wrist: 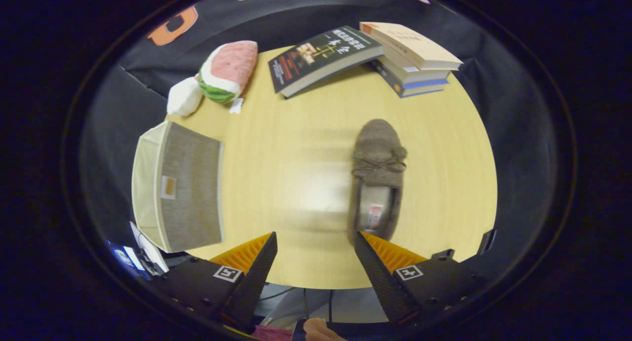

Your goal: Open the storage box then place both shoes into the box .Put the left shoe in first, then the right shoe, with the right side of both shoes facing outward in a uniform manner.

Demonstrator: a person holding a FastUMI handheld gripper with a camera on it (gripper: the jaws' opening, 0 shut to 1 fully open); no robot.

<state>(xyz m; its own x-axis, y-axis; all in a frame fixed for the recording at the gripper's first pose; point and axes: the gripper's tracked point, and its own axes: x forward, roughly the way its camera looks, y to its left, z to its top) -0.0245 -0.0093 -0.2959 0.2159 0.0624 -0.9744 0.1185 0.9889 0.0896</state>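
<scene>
A brown fuzzy slipper-style shoe (pixel 377 178) with a bow lies on the wooden table (pixel 306 133), toe pointing away, its heel just ahead of my right fingertip. A grey fabric storage box (pixel 190 193) with a cream lining sits at the table's left edge, ahead of and to the left of my left finger; it lies tipped with its grey side up. My gripper (pixel 316 240) hovers over the near table edge, its fingers wide apart with nothing between them.
A watermelon-slice plush (pixel 227 72) and a white soft item (pixel 183 97) rest at the far left of the table. A black book (pixel 323 57) leans beside a stack of books (pixel 412 59) at the far side. A hand (pixel 318 331) is below the gripper.
</scene>
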